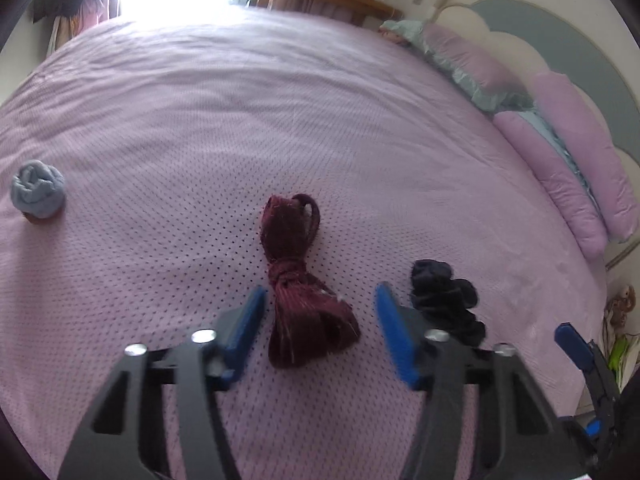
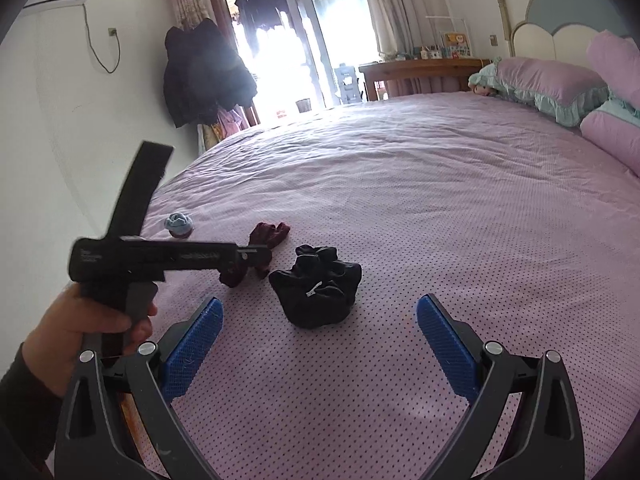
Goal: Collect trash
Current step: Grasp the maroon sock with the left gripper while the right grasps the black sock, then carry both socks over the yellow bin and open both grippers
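i have left gripper [image 1: 320, 332] wide, maroon bundle [image 1: 300, 280] low centre of frame, between fingers. looks soft, light, squashy; i'd pinch at knot. right gripper [image 2: 320, 344] wide, empty; black bundle [image 2: 318, 284] just ahead, mid frame. blue ball [image 1: 38, 190] far left.

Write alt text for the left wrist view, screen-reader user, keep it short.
The open left gripper hangs low over a pink dotted bedspread, its blue fingertips either side of a knotted maroon cloth bundle. A dark navy bundle lies just right of it, a pale blue one far left, and pink pillows line the headboard at right.
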A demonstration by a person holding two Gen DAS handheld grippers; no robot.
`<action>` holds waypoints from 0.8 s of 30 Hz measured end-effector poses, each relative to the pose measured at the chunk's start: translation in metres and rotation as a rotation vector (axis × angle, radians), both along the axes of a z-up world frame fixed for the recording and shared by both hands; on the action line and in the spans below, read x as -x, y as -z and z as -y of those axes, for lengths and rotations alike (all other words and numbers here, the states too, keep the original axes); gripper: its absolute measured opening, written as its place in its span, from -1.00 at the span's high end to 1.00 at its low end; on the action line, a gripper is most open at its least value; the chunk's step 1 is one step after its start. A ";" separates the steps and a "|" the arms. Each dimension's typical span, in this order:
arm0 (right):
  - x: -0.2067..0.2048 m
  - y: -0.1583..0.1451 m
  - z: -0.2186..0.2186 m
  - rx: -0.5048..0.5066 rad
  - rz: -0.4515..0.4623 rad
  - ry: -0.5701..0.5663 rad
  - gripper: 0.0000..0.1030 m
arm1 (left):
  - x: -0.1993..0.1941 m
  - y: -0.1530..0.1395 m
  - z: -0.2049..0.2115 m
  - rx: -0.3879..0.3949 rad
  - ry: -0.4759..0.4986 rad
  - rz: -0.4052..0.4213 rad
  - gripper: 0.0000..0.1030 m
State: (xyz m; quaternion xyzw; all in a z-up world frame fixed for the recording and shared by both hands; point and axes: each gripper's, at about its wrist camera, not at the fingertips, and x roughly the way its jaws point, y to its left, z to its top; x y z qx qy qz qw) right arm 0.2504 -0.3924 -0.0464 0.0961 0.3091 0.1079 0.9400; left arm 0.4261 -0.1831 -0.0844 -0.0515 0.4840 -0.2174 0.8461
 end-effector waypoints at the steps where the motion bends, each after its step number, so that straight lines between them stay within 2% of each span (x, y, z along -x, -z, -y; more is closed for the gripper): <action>1: -0.002 0.000 0.001 -0.004 -0.006 -0.004 -0.80 | -0.002 0.003 0.001 -0.007 -0.003 -0.007 0.32; 4: -0.011 0.001 -0.001 0.000 -0.028 -0.040 -0.77 | 0.001 0.004 0.000 -0.009 -0.006 0.007 0.56; 5: -0.014 0.002 -0.002 0.006 -0.035 -0.041 -0.73 | 0.001 0.004 -0.002 0.000 -0.004 0.007 0.59; 12: -0.047 0.015 -0.015 0.060 -0.104 -0.050 -0.54 | 0.011 -0.012 -0.026 0.032 -0.009 0.048 0.60; 16: -0.075 0.029 -0.017 0.041 -0.171 -0.043 -0.44 | 0.018 -0.018 -0.037 0.058 -0.001 0.057 0.60; 17: -0.082 0.034 -0.017 0.033 -0.198 -0.043 -0.16 | 0.018 -0.018 -0.039 0.062 0.002 0.057 0.60; 19: -0.089 0.042 -0.019 0.041 -0.238 -0.041 0.53 | 0.024 -0.021 -0.041 0.076 0.019 0.058 0.60; 22: -0.079 0.046 -0.018 0.050 -0.228 -0.032 0.71 | 0.034 -0.024 -0.041 0.084 0.040 0.070 0.60; 24: -0.068 0.041 -0.016 0.061 -0.208 -0.030 0.72 | 0.044 -0.028 -0.039 0.092 0.062 0.082 0.60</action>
